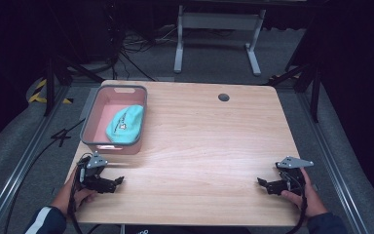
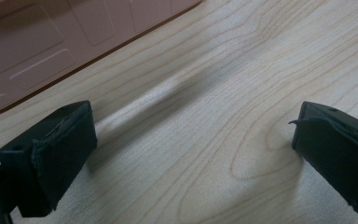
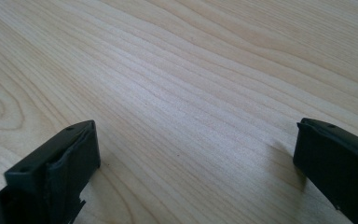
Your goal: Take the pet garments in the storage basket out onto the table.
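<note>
Both grippers, left gripper [image 1: 118, 181] and right gripper [image 1: 260, 182], sit low in frame with jaws spread wide and empty; teal cloth [image 1: 125, 124] in the pink bin [image 1: 90, 117] upper left.

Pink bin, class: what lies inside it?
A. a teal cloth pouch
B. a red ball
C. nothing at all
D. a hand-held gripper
A: in the high view, a teal cloth pouch lies inside the pink bin, towards its near right corner.

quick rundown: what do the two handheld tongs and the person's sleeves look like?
Both tongs, left and right, are black, with two blocky jaws, a grey three-cornered plate on top and a black cable trailing back. The sleeves are dark blue; the left sleeve carries a white stripe.
</note>
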A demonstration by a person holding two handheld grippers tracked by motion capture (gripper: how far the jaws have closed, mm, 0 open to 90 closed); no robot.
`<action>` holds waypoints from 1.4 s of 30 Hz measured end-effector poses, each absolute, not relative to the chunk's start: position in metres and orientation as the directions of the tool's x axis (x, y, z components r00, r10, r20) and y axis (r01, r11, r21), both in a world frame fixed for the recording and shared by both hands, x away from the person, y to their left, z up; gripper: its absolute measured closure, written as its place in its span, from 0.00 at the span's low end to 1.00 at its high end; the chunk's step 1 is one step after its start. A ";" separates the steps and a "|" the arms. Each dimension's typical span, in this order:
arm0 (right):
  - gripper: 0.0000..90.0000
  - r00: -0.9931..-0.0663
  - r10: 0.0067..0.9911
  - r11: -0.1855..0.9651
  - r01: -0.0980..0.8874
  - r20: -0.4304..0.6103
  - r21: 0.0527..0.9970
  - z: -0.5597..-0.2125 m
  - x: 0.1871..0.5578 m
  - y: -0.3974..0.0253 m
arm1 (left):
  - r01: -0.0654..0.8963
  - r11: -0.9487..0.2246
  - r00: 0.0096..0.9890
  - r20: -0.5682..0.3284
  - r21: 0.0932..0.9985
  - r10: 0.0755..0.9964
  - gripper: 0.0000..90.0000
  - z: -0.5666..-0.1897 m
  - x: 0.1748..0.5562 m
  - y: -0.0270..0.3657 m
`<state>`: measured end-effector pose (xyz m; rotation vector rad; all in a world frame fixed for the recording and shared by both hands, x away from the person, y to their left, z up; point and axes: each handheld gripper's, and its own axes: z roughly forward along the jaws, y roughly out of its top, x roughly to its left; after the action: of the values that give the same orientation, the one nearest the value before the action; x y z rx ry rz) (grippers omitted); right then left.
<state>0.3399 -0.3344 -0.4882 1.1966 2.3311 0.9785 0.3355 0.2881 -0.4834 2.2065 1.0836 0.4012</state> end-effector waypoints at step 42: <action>0.01 -0.588 0.809 0.409 0.573 0.009 0.710 -0.488 0.341 -0.334 | 0.497 -0.552 0.730 0.020 0.670 0.683 0.21 -0.444 0.331 0.289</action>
<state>0.3406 -0.3344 -0.4882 1.1941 2.3334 0.9787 0.3307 0.2893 -0.4436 2.2742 0.8872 0.3670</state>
